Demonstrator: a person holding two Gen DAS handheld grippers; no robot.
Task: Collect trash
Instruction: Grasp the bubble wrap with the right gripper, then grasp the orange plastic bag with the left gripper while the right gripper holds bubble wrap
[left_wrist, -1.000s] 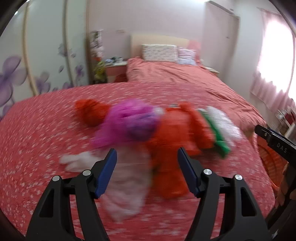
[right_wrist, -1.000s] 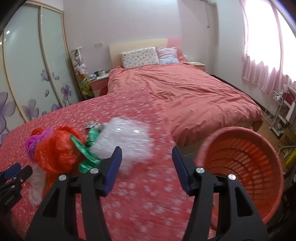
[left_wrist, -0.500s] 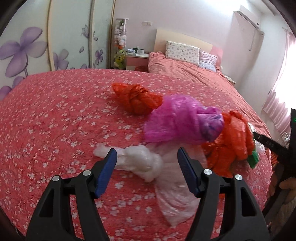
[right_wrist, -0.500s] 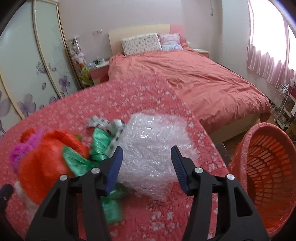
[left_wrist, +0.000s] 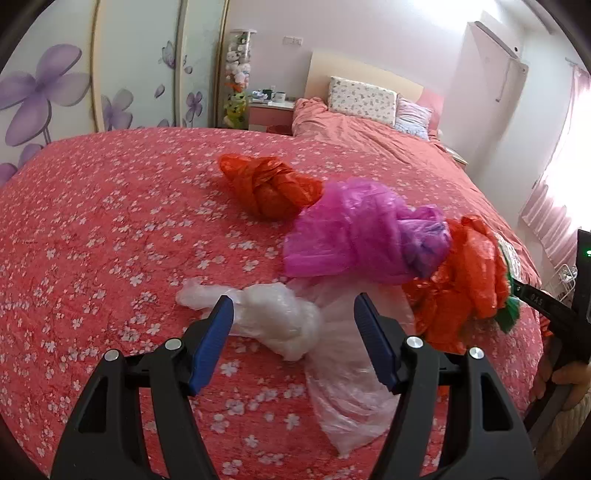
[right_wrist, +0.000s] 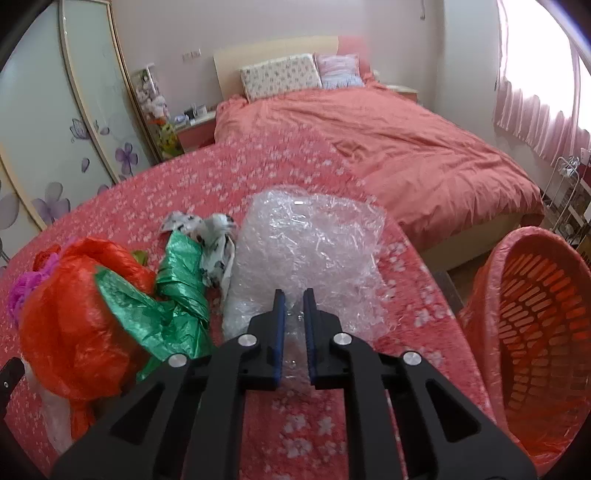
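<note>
Right gripper (right_wrist: 294, 314) down on the bubble wrap (right_wrist: 306, 254), jaws just pinched in tight, clear film squeezed between the blue pads. Left gripper (left_wrist: 293, 325) spread wide over the knotted white bag (left_wrist: 277, 319), pads not touching it. Taking that white bag as the mark: pink bag (left_wrist: 354, 232) just behind, one orange bag (left_wrist: 269, 184) farther back, another orange bag (left_wrist: 465, 280) to the right, all on the flowered bedspread (left_wrist: 110, 229). Orange basket (right_wrist: 532, 328) right of the bubble wrap, off the bed edge.
</note>
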